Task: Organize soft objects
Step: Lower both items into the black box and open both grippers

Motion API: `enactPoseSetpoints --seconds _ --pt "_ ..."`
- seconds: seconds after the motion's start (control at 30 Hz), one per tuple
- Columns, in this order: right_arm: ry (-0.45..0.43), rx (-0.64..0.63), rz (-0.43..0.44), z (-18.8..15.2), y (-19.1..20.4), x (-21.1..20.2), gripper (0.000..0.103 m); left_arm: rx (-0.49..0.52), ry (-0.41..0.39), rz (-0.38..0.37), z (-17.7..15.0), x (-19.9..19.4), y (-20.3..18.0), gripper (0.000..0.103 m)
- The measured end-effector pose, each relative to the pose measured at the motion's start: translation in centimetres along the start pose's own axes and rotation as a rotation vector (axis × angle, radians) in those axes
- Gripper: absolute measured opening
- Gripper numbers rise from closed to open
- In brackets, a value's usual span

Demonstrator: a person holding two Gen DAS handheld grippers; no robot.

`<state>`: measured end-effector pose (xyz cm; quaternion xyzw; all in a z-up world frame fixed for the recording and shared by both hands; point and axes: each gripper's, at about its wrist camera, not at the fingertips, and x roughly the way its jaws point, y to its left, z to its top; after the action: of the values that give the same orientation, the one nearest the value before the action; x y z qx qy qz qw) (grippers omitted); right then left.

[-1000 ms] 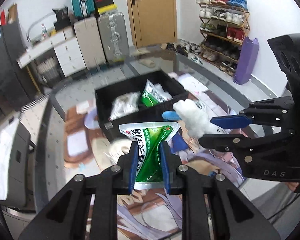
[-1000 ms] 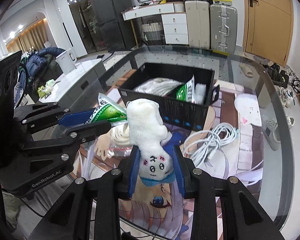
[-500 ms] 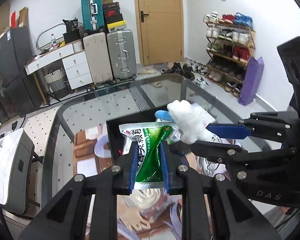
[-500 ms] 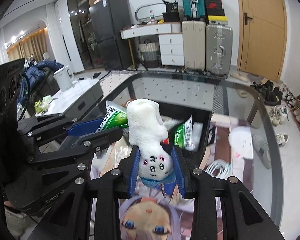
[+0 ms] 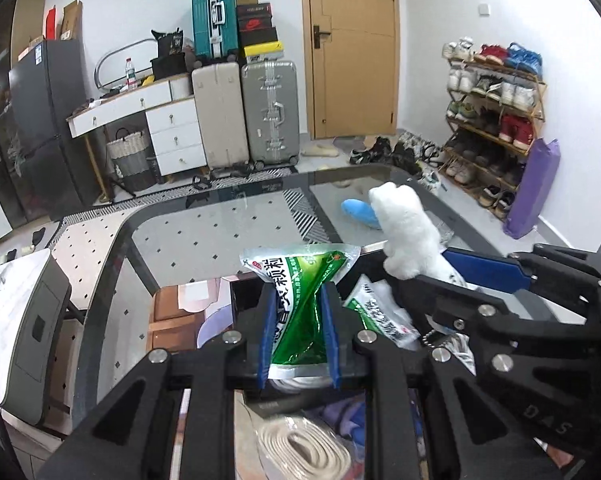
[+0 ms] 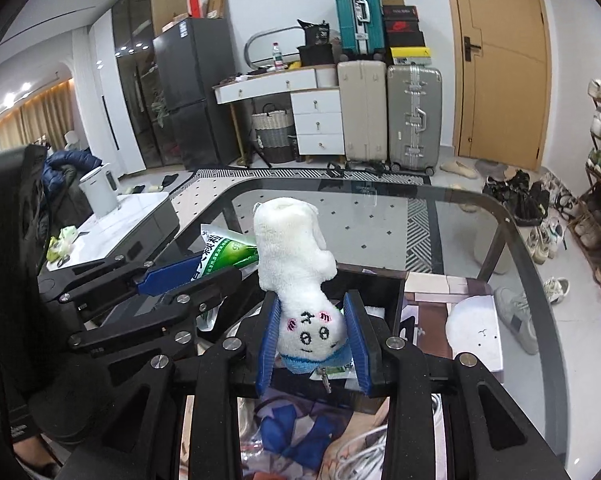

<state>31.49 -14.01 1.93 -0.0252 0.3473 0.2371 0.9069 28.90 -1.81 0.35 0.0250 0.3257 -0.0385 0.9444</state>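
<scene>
My left gripper (image 5: 298, 300) is shut on a green and white pouch (image 5: 300, 276) that stands up between its blue pads. My right gripper (image 6: 312, 312) is shut on a white plush toy (image 6: 296, 256), held head down with its stitched face toward the camera. The two grippers hang side by side over the black bin (image 6: 384, 284): the plush toy (image 5: 404, 232) and the right gripper (image 5: 428, 278) show at the right of the left wrist view. The left gripper (image 6: 216, 270) with the pouch (image 6: 226, 254) shows at the left of the right wrist view. Another green pouch (image 5: 374, 314) lies in the bin (image 5: 240, 296).
The bin stands on a glass table (image 6: 500, 240) over a printed mat. A coiled white rope (image 5: 300, 448) lies under the left gripper, a white cable (image 6: 364, 452) near the right one. Suitcases (image 5: 268, 112), drawers and a shoe rack (image 5: 496, 120) stand beyond the table.
Both grippers have moved forward and slightly up with the pouch and the plush toy. The black bin, earlier ahead of them, now lies just under their fingertips.
</scene>
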Motion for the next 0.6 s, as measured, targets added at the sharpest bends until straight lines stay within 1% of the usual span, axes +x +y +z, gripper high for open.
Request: enactPoseSetpoints --seconds 0.1,0.2,0.3,0.33,0.43,0.6 --pt "0.005 -0.002 -0.008 0.0 -0.3 1.2 0.032 -0.019 0.022 0.003 0.0 1.5 0.5 0.02" --pt "0.018 -0.004 -0.01 -0.2 -0.8 2.5 0.032 -0.017 0.046 0.005 -0.4 2.7 0.6 0.02" --pt "0.067 0.029 -0.005 -0.9 -1.4 4.4 0.032 -0.012 0.074 0.005 -0.9 3.7 0.6 0.02" --pt "0.082 0.034 -0.005 -1.2 -1.5 5.1 0.032 -0.01 0.095 0.001 -1.1 4.1 0.6 0.02" --pt "0.115 0.019 -0.017 -1.8 -1.5 6.3 0.032 -0.013 0.129 0.01 -1.7 5.1 0.4 0.021" --pt "0.164 0.033 -0.025 -2.5 -2.1 7.5 0.032 -0.003 0.146 0.015 -2.0 5.2 -0.2 0.021"
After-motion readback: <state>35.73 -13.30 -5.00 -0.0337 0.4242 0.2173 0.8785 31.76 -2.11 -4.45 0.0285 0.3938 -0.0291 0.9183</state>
